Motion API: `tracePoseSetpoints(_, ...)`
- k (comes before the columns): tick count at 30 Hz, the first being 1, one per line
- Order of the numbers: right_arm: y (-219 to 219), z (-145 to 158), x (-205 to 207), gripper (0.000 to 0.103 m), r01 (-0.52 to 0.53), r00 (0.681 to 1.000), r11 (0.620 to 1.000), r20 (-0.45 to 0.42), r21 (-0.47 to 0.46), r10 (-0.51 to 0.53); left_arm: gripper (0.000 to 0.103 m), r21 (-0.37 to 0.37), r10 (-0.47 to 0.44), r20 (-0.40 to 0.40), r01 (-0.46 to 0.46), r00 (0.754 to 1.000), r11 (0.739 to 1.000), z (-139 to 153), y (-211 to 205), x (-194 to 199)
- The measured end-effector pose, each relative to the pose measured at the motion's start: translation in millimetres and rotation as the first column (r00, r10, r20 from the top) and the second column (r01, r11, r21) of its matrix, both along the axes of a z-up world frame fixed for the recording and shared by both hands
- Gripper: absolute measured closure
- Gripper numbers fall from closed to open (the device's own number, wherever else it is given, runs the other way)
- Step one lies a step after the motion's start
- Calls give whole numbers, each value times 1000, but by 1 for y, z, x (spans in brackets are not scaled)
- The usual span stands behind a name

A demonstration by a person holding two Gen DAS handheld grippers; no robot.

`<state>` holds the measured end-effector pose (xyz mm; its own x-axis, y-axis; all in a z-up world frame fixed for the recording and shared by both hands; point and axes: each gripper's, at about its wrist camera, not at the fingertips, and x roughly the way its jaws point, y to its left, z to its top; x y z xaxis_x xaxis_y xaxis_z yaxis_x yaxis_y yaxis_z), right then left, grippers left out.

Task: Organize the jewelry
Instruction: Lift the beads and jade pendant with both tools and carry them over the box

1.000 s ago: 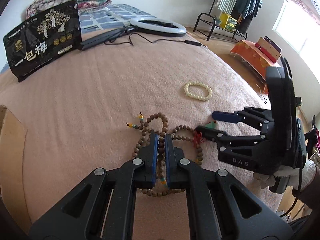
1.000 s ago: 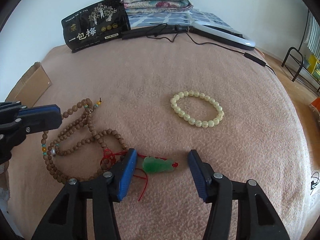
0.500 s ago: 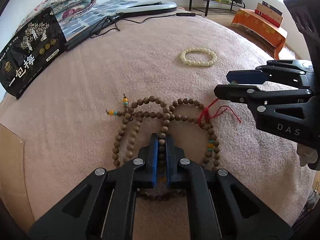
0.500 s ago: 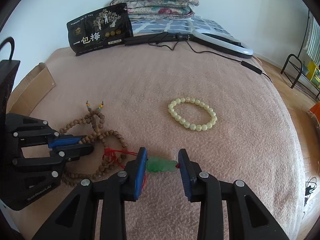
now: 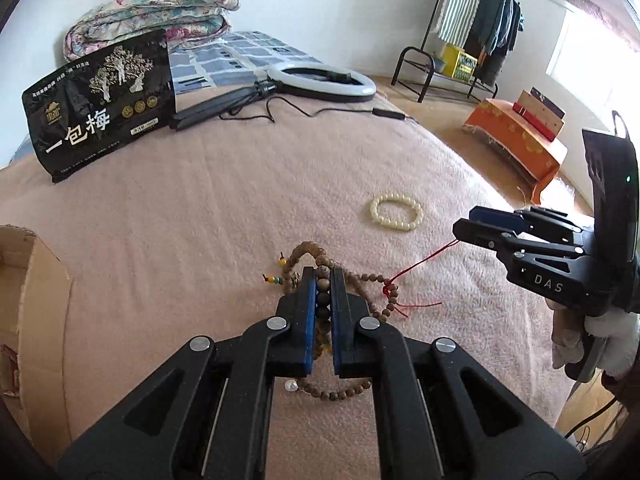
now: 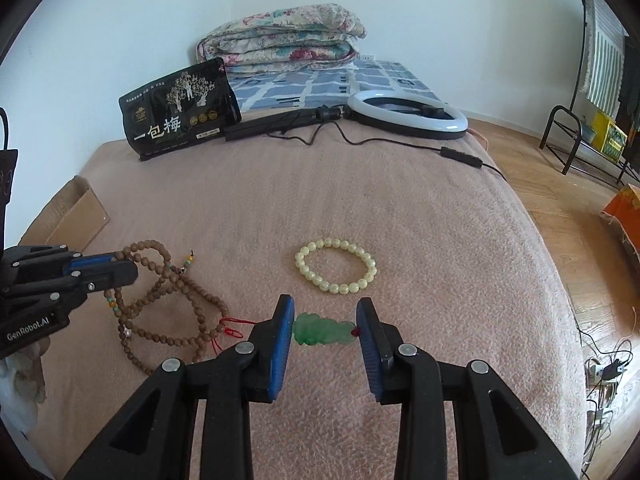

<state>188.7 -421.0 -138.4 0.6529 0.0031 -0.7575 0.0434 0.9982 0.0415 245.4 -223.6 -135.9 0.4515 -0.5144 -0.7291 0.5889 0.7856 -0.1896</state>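
Note:
My left gripper [image 5: 322,276] is shut on the brown wooden bead necklace [image 5: 322,300], lifting part of it off the pink blanket; its loops also show in the right wrist view [image 6: 168,312]. My right gripper [image 6: 325,308] is shut on a green jade pendant [image 6: 323,328], held end to end between the blue pads. The pendant's red cord [image 5: 420,264] runs taut from the right gripper [image 5: 466,226] down to the wooden beads. A cream bead bracelet [image 6: 336,266] lies flat beyond the pendant, also seen in the left wrist view [image 5: 396,212].
A cardboard box [image 5: 24,300] sits at the left edge of the bed. At the far end lie a black snack bag [image 6: 180,110], a ring light [image 6: 408,114] with its cable, and a folded quilt [image 6: 280,36]. The bed drops off to wooden floor on the right.
My right gripper has closed onto the green pendant and lifted it, pulling the red cord taut. My left gripper has raised the wooden beads, bunching the loops together.

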Motion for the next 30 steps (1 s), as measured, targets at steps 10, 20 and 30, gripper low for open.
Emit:
tracePoseSetpoints(10, 4, 54, -13, 71, -16, 996, 1000, 92, 1, 16, 99, -102, 61, 68, -54, 996, 993, 59, 34, 0)
tracePoseSetpoints(20, 37, 103, -23, 71, -91, 983, 996, 162, 13, 88, 99, -172, 116, 159, -88, 980, 981, 120, 73, -12)
tracePoseSetpoints(30, 91, 141, -16, 71, -184, 963, 983, 207, 20, 176, 99, -183, 201, 224, -161, 954, 970, 162, 134, -29)
